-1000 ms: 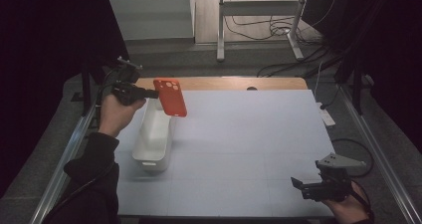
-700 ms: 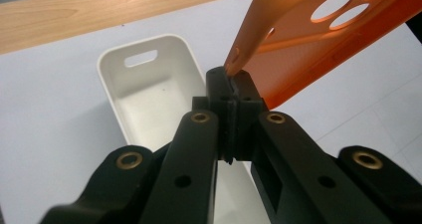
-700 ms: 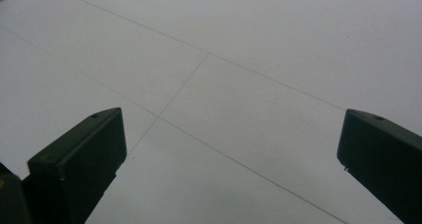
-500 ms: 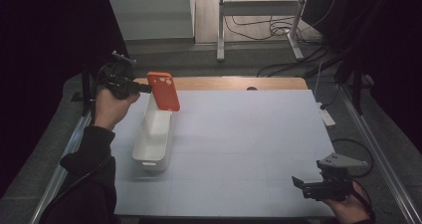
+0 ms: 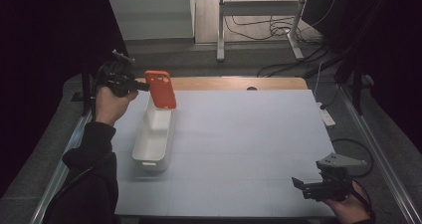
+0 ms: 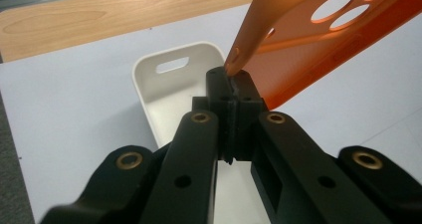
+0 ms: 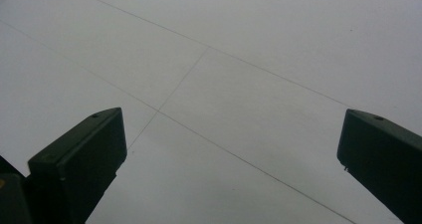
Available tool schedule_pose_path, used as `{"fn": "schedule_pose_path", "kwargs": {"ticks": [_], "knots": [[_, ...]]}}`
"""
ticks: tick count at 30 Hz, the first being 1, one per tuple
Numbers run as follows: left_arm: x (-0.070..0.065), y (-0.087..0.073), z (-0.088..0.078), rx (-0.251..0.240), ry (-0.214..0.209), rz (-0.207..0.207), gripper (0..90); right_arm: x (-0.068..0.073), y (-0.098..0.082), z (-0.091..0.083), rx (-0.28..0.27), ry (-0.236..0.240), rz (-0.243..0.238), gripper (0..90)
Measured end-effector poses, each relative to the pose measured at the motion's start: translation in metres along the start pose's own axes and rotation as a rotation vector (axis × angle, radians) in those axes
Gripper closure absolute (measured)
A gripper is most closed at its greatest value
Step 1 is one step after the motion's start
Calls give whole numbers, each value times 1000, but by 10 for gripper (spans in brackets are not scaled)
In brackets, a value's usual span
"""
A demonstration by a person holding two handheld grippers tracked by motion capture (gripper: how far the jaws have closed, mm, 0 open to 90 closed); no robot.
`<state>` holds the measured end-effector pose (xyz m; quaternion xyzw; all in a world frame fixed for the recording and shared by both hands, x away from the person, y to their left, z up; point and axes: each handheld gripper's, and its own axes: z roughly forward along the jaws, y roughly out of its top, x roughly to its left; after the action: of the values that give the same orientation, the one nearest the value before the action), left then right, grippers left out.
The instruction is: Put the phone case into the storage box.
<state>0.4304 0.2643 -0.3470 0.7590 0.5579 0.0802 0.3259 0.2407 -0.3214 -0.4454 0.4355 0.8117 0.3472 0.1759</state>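
Note:
An orange phone case (image 5: 161, 89) with round camera holes hangs in the air above the far end of a white oblong bin (image 5: 154, 139). My left gripper (image 5: 141, 86) is shut on the case's edge, at the table's far left. In the left gripper view the closed jaws pinch the case (image 6: 318, 40) at one corner, and the bin (image 6: 171, 92) lies below them with nothing in the part I see. My right gripper (image 5: 302, 185) rests low at the near right corner of the table. Its jaws stand wide open over the bare white surface (image 7: 224, 94).
The white table top (image 5: 249, 144) has a wooden strip (image 5: 234, 83) along its far edge. Metal rails run along both sides. Beyond the table stand a metal frame (image 5: 259, 20) and several floor cables. A white power strip (image 5: 326, 115) lies off the right edge.
My left gripper has drawn back to the left and away with the orange case, which now hangs over the bin's far end. The right gripper has stayed put.

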Motion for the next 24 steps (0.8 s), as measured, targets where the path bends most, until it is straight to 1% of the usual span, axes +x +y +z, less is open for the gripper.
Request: {"fn": "schedule_pose_path", "kwargs": {"ticks": [7,12,14,19,20,21,24], "knots": [[8,2,5,-7,9,-20,892,0,0,0,4,3,-3,0],[17,1,10,-13,25,-37,892,0,0,1,7,5,-4,0],[19,0,11,-13,25,-40,892,0,0,1,8,6,-5,0],[25,-1,21,-1,29,-45,892,1,0,1,11,9,-5,0],[25,-1,23,1,29,-51,892,1,0,2,11,9,-5,0],[25,-1,23,1,29,-51,892,1,0,2,11,9,-5,0],[28,-2,32,10,31,-56,892,1,0,2,17,9,-8,0]]}}
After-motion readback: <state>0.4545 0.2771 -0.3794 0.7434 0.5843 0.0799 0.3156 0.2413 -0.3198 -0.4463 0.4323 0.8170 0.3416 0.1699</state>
